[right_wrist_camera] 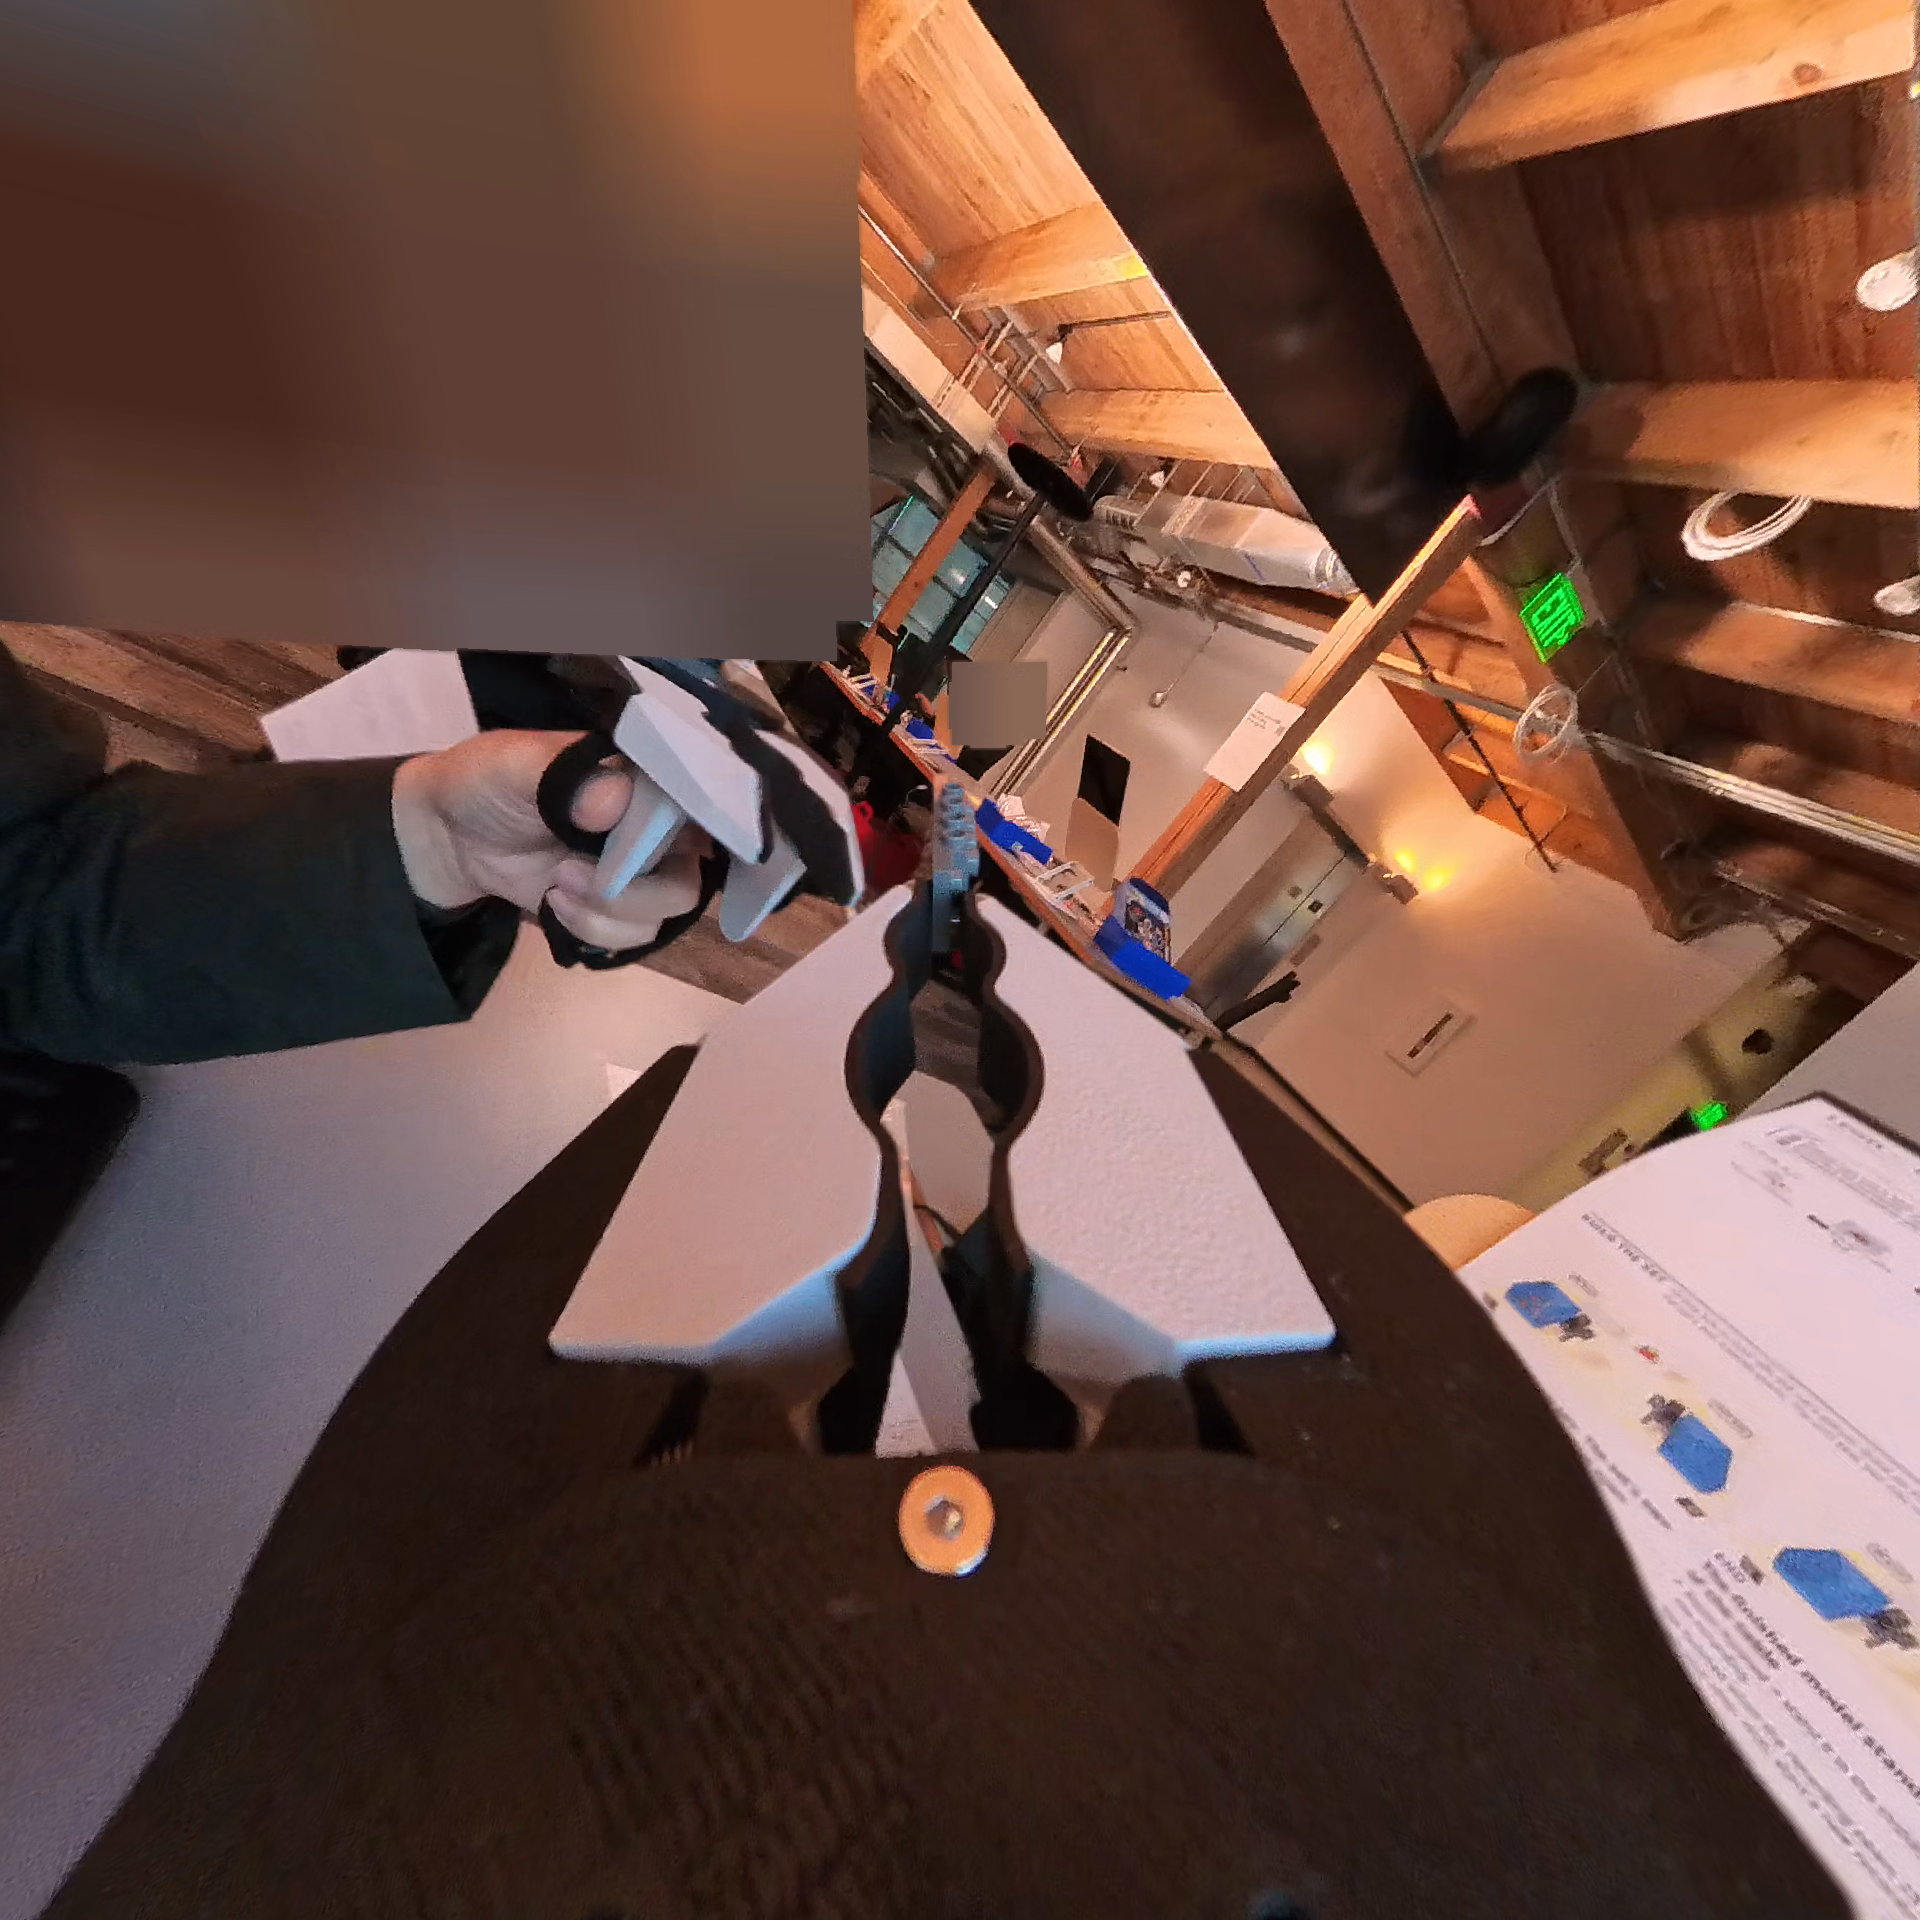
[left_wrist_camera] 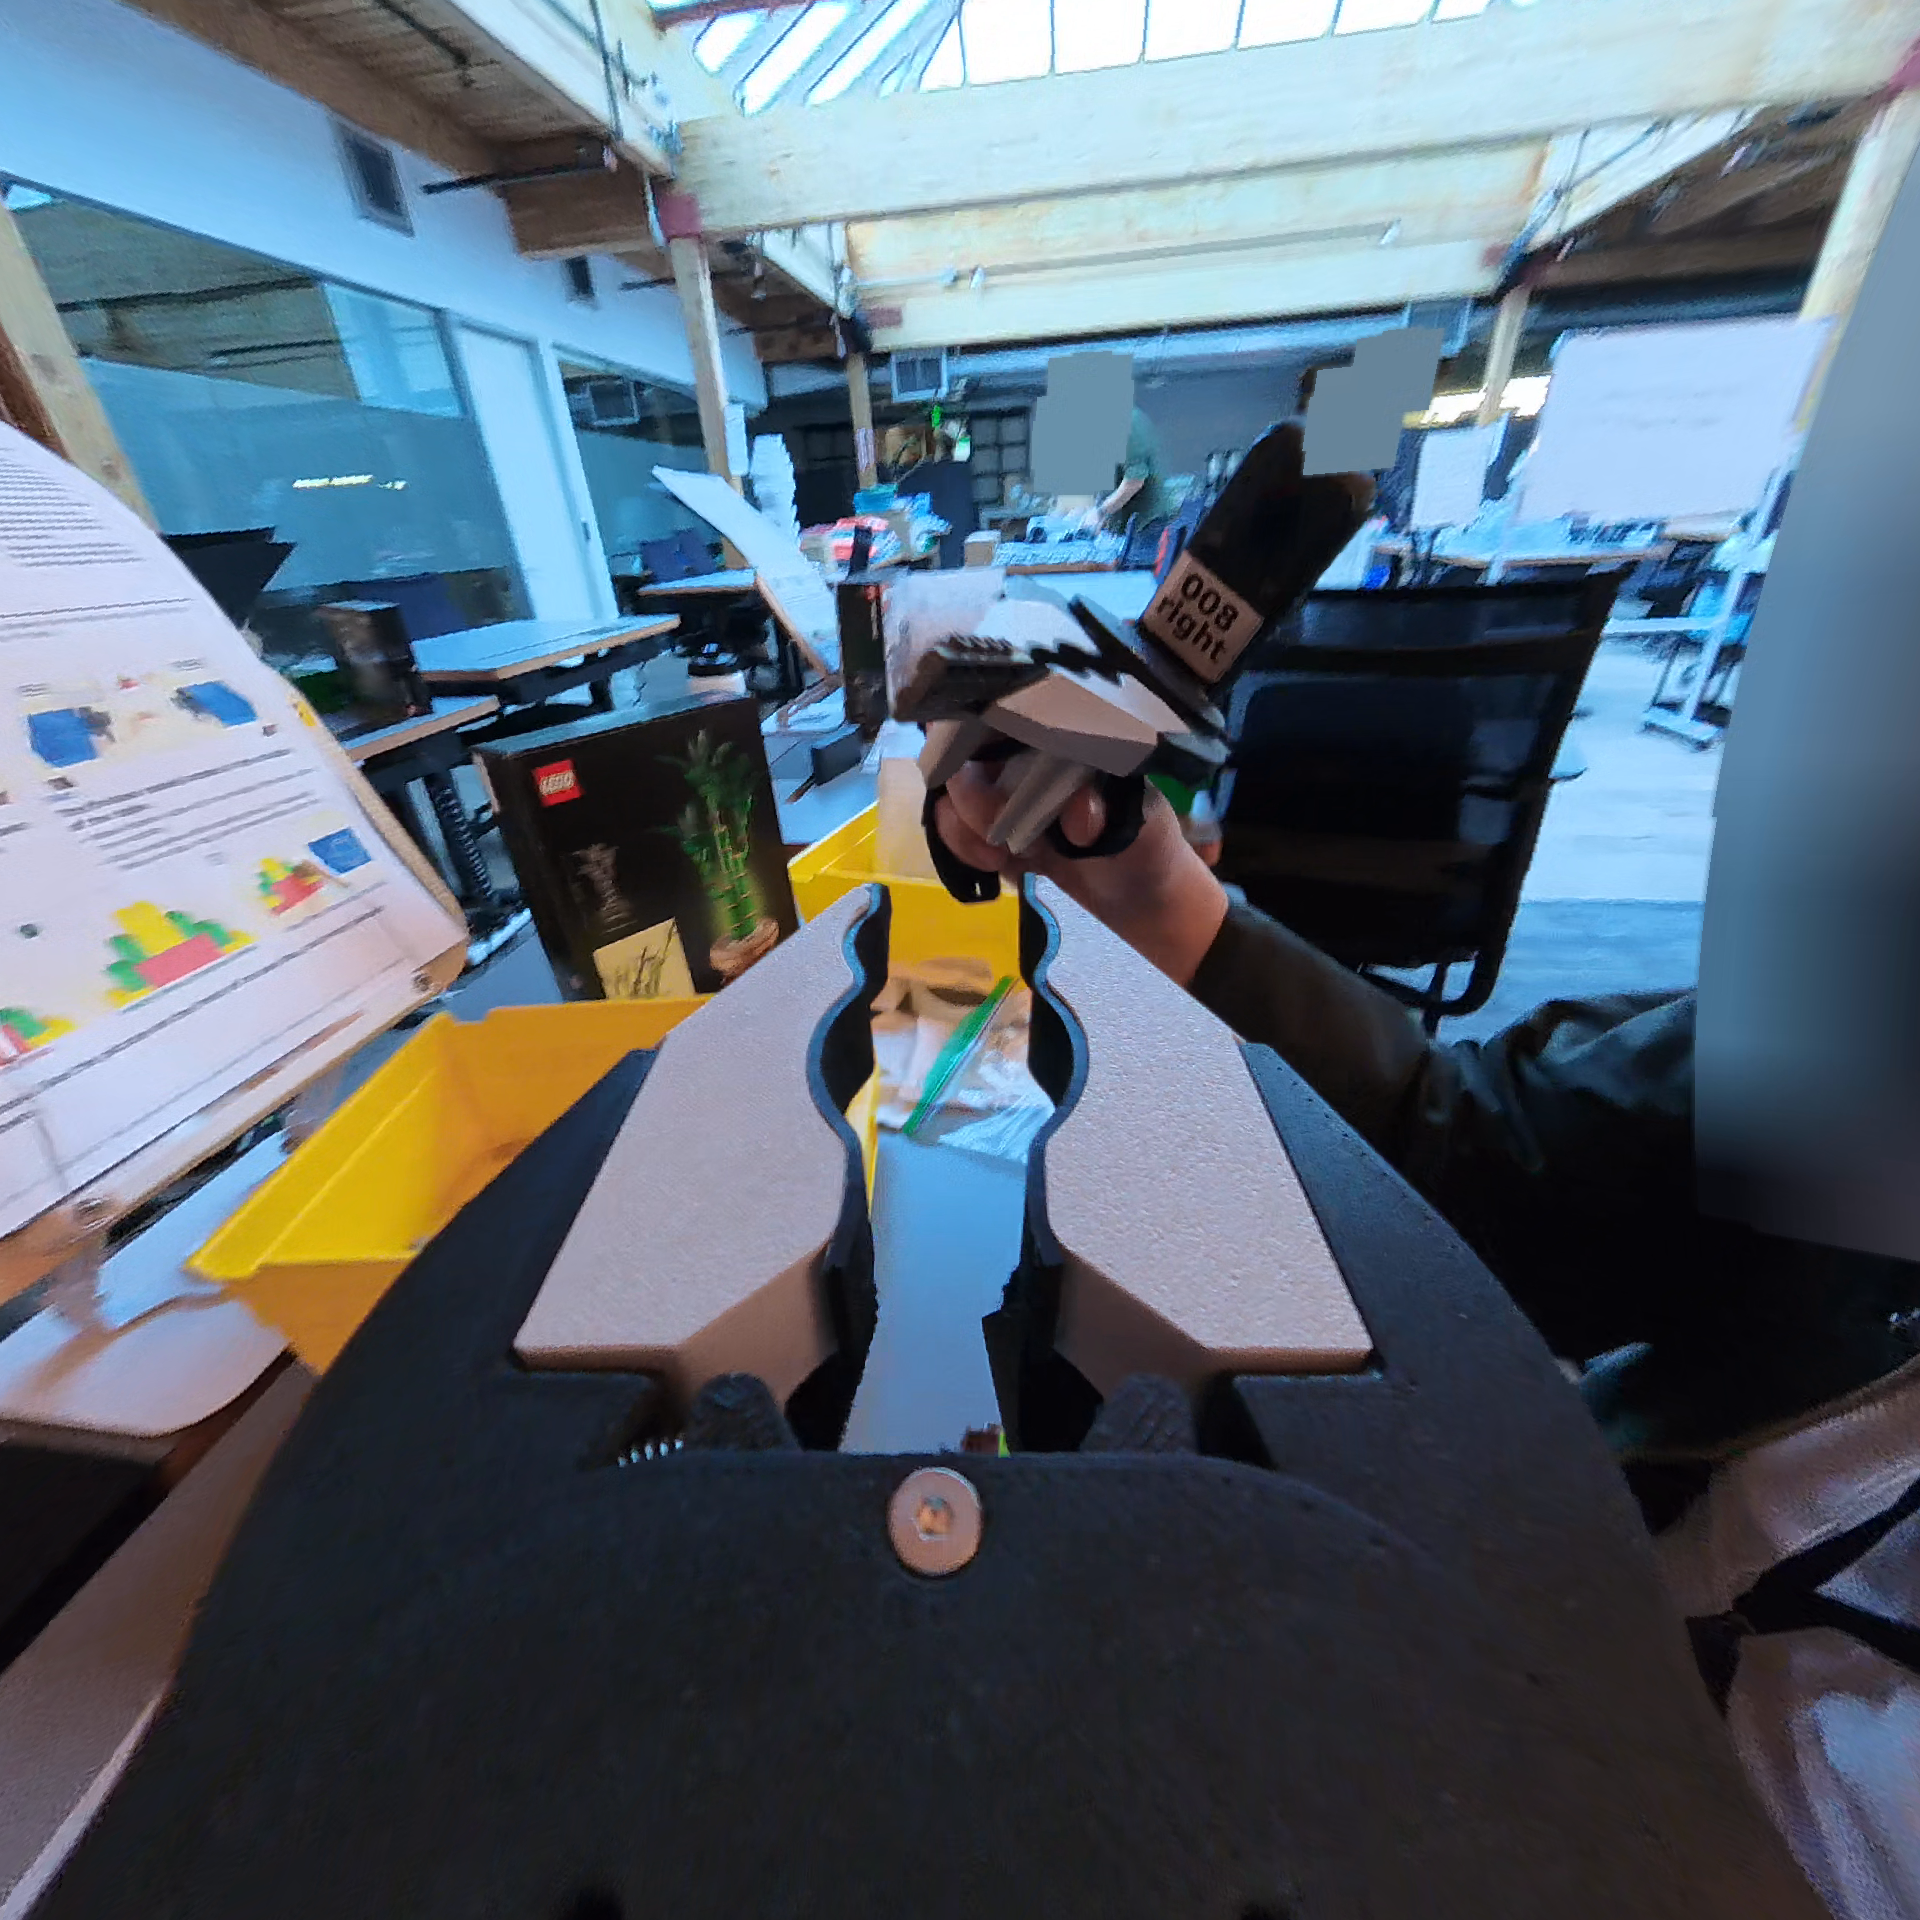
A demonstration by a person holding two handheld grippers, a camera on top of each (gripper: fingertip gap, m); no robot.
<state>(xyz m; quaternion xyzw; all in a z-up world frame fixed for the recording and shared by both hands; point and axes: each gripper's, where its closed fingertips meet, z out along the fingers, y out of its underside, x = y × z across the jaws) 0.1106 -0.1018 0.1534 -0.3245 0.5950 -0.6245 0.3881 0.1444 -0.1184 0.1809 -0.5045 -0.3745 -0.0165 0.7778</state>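
My left gripper (left_wrist_camera: 954,902) is open and empty, held above a yellow bin (left_wrist_camera: 436,1122). Clear bags of small parts (left_wrist_camera: 961,1049) show through the gap between its fingers. My right gripper (right_wrist_camera: 948,906) is shut on a small grey studded piece (right_wrist_camera: 954,831), which sticks out past the fingertips, and it is raised and tilted towards the ceiling. In the left wrist view a hand (left_wrist_camera: 1122,873) holds the right gripper (left_wrist_camera: 935,649) up just beyond my left fingertips. In the right wrist view a hand (right_wrist_camera: 488,821) holds the left gripper to the left.
A printed instruction sheet (left_wrist_camera: 177,831) with pictures of coloured bricks stands at the left and also shows in the right wrist view (right_wrist_camera: 1714,1403). A dark box with a bamboo picture (left_wrist_camera: 644,842) stands behind the bins. A black chair (left_wrist_camera: 1403,748) is beyond. The white table (right_wrist_camera: 260,1247) lies below. My right fingertips sit around 5 centimetres from my left ones.
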